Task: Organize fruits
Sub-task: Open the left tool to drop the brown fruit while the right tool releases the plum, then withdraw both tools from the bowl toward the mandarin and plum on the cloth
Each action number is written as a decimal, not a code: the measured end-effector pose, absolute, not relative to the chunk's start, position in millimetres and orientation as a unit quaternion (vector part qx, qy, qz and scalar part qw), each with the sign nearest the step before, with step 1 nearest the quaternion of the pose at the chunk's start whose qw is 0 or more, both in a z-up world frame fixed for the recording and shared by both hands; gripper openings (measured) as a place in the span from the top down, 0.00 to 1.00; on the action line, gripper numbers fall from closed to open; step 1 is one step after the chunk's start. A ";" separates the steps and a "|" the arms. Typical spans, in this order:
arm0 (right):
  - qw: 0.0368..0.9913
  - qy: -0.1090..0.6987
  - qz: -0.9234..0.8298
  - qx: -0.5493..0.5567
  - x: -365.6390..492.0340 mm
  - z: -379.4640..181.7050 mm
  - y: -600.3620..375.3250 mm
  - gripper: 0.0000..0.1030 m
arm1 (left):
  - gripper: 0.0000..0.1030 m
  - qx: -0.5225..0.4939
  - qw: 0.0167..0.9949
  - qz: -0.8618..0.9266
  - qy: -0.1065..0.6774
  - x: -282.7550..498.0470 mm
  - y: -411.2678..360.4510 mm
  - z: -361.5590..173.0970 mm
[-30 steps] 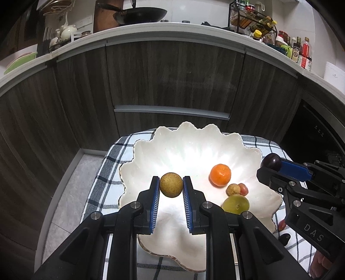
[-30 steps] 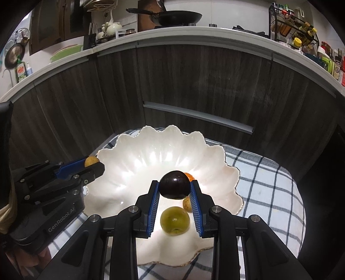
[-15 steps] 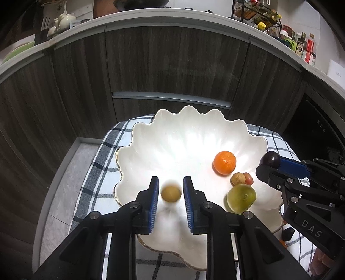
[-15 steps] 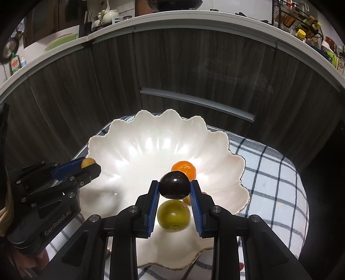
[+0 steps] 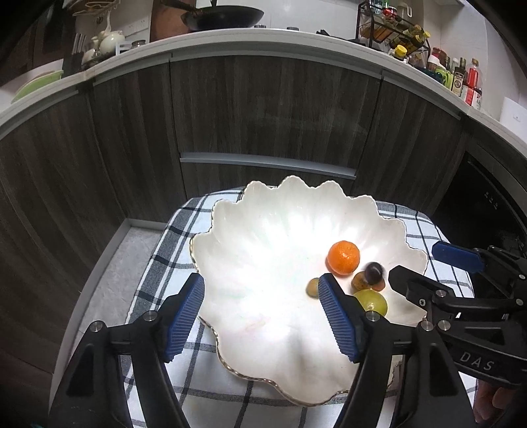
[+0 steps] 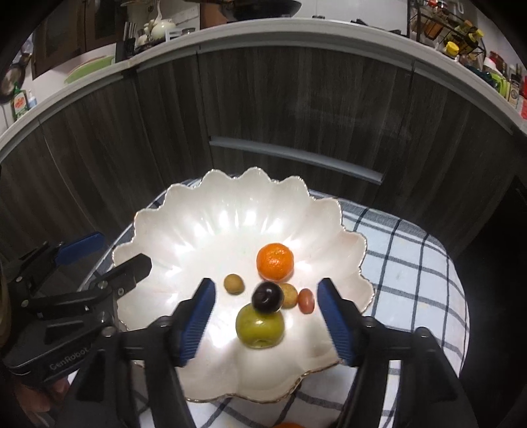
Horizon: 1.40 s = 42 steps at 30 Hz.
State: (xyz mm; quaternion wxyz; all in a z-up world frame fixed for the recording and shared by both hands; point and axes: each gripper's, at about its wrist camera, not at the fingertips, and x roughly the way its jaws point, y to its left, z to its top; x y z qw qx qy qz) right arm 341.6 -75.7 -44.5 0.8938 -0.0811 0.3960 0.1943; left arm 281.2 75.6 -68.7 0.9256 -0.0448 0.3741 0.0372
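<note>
A white scalloped bowl [image 5: 263,214] [image 6: 204,210] sits on a checked cloth. In it lie an orange mandarin [image 5: 343,257] [image 6: 275,262], a green fruit [image 5: 370,301] [image 6: 260,326], a small brown round fruit [image 5: 313,287] [image 6: 234,283], a tan fruit [image 6: 289,295] and a small red one [image 6: 306,300]. A dark plum [image 5: 374,272] [image 6: 267,297] is blurred just above the green fruit, free of any jaw. My left gripper [image 5: 262,317] is open and empty over the bowl's near left. My right gripper [image 6: 266,317] is open and empty above the fruits.
The checked cloth [image 5: 158,263] [image 6: 408,263] covers a small table in front of dark wood cabinets [image 5: 263,115]. A counter above holds a pan [image 5: 227,14], bottles and a rack. Grey floor [image 5: 115,263] lies to the left. An orange thing [image 6: 290,424] peeks at the bottom edge.
Both grippers have opened. The left one let go of the small brown fruit, which now lies in the bowl. The right one let go of the dark plum, which is dropping among the fruits.
</note>
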 end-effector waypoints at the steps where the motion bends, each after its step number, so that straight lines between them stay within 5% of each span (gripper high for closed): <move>1: 0.895 0.395 0.192 -0.080 341.0 -43.3 -76.6 0.32 | 0.28 -0.042 0.926 0.039 0.373 280.4 75.4 -67.2; 6: 0.897 0.395 0.180 -0.078 339.5 -41.1 -80.7 0.31 | 0.17 -0.046 0.930 0.047 0.363 274.6 77.7 -59.3; 42: 0.926 0.349 0.136 -0.057 276.1 1.9 -132.6 0.30 | 0.07 -0.026 0.943 0.042 0.329 218.3 42.5 -19.6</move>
